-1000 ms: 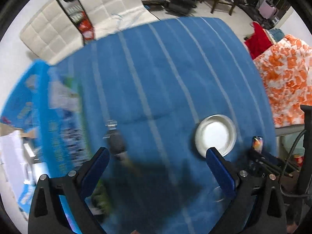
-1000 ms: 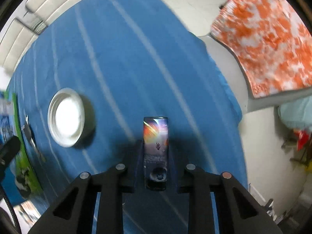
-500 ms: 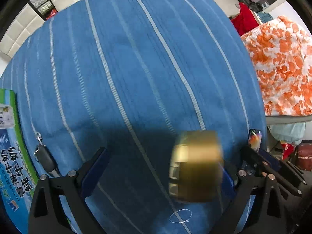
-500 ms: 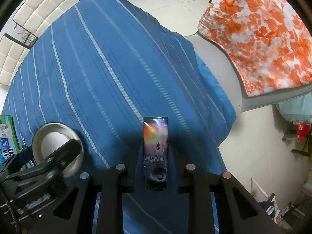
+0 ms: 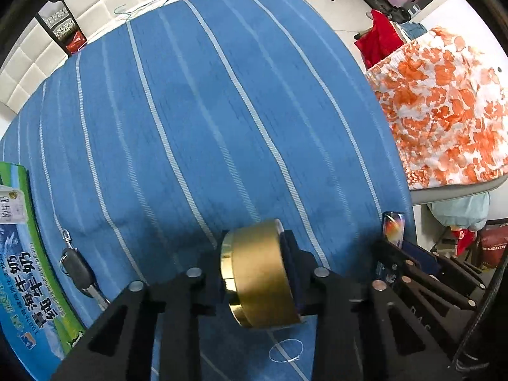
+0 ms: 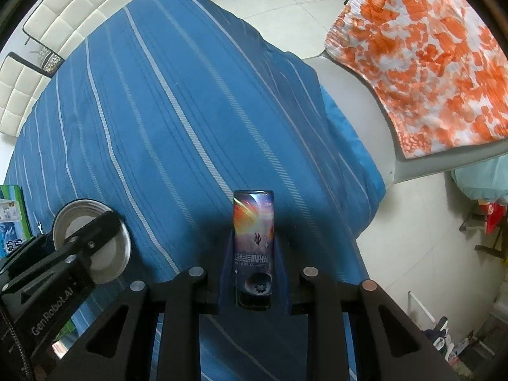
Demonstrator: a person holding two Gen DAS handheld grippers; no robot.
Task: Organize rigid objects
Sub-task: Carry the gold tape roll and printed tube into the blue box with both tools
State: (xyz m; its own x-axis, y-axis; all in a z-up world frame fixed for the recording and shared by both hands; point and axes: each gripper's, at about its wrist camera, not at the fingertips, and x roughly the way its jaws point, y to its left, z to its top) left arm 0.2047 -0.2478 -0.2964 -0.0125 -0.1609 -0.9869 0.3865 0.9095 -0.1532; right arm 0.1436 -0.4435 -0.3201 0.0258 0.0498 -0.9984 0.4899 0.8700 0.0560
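Above the blue striped bench [image 5: 222,111], the left tool [image 5: 257,266] is now clamping a gold round tin [image 5: 258,270] on edge between its fingers, lifted clear of the cloth. A second ago those fingers were spread wide and empty over the tin where it lay flat, showing its pale open face; half a second ago the tin was already tipping up between them. So the pick is being completed, and the tin is going from lying loose to being carried.

From the right wrist view, the right tool [image 6: 254,247] is keeping its narrow grip on a slim printed can [image 6: 253,235], unchanged across all three moments, only drifting closer to the left tool. The tin's silvery inside [image 6: 92,247] is showing beside it, partly behind the left tool's finger.

A car key [image 5: 77,268] is lying on the cloth near a green and blue milk carton box [image 5: 28,270] at the bench's left edge, untouched.

Both objects are now in hand, so the next need is probably a place to set them down together.
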